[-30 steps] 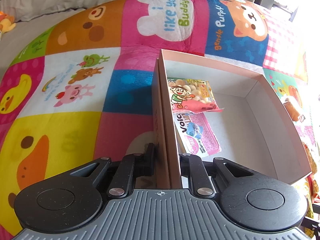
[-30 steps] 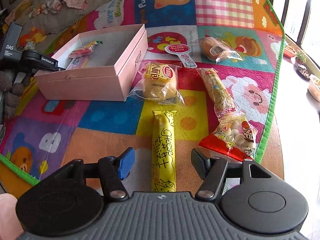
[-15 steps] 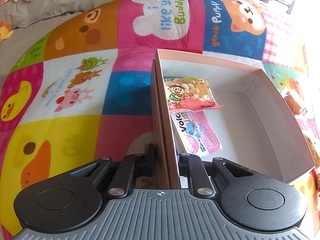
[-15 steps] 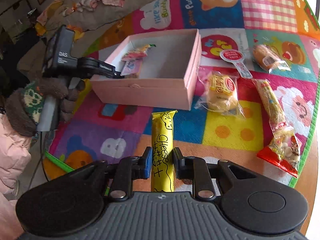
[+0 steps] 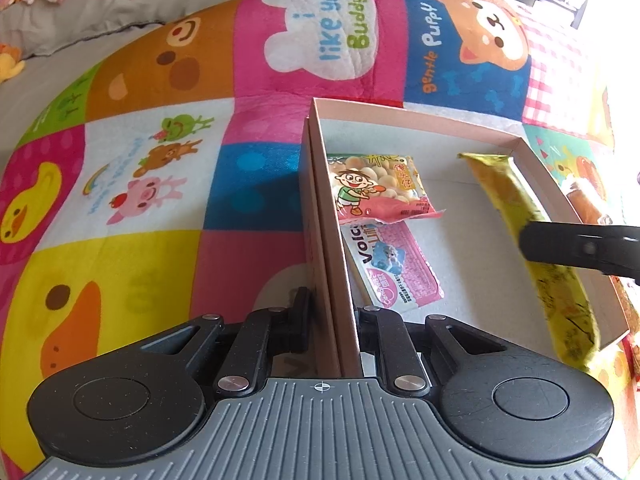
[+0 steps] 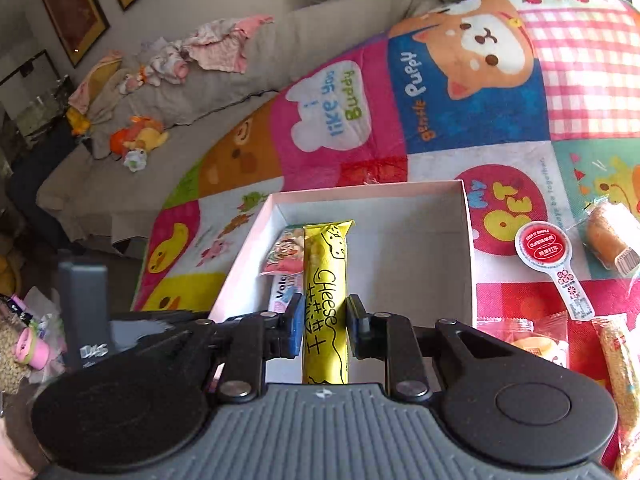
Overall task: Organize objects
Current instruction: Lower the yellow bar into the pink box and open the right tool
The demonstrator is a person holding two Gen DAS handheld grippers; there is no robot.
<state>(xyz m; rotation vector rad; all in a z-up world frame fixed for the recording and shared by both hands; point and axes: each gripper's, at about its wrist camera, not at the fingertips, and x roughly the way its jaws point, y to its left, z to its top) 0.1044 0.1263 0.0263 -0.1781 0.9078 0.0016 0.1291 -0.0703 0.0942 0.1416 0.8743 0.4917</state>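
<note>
Inside your pale pink cardboard box [image 5: 416, 122], two flat snack packets [image 5: 384, 232] crowd the left wall, while the middle floor lies bare. Your left gripper [image 5: 332, 320] straddles that wall; wrapped breads [image 6: 610, 236] litter the patchwork cartoon mat [image 6: 472, 92] outside.

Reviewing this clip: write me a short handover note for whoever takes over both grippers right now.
Left gripper: shut on the near wall of the pink box, steadying it.
Right gripper: shut on the yellow cheese stick, held above the box's open inside.
Done: two snack packets lie in the box, the cartoon-boy packet and the pink packet.
Left: release the cheese stick into the box, then fetch the snacks on the mat to the right, including the wrapped bun and the red-topped packet.
</note>
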